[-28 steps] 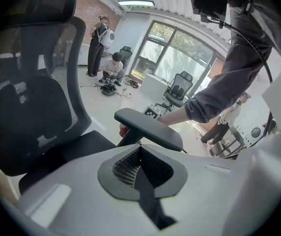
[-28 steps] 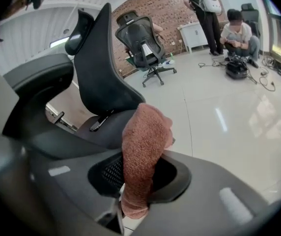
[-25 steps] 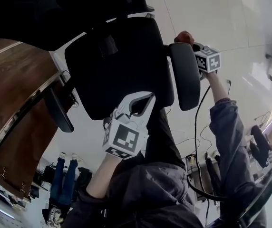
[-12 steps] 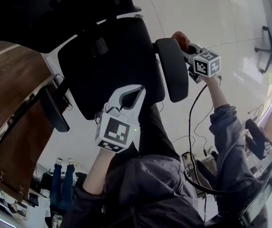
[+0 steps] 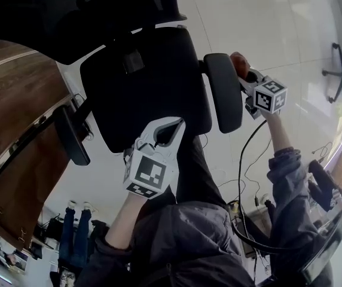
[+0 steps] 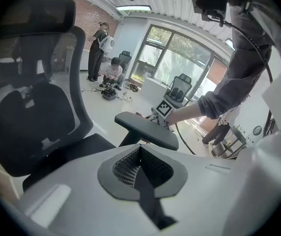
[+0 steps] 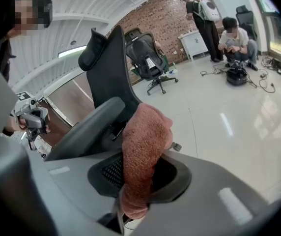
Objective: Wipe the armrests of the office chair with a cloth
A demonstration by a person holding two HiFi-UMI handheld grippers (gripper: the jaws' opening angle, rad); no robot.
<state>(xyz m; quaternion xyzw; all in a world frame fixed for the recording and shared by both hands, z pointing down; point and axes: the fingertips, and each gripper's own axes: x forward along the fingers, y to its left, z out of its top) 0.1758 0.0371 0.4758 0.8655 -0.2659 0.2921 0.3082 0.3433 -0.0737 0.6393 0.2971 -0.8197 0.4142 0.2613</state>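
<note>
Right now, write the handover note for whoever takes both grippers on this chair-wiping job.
Left gripper: shut, empty, held near the front edge of the office chair seat.
Right gripper: shut on the reddish-brown cloth, at the outer side of the right-hand armrest, near its far end. Whether the cloth touches the pad is unclear.
Left-hand armrest: away from both grippers.
Done: cannot tell how much of the right-hand armrest has been wiped.
Left: probably finish that pad, then carry the cloth across to the left-hand armrest.
</note>
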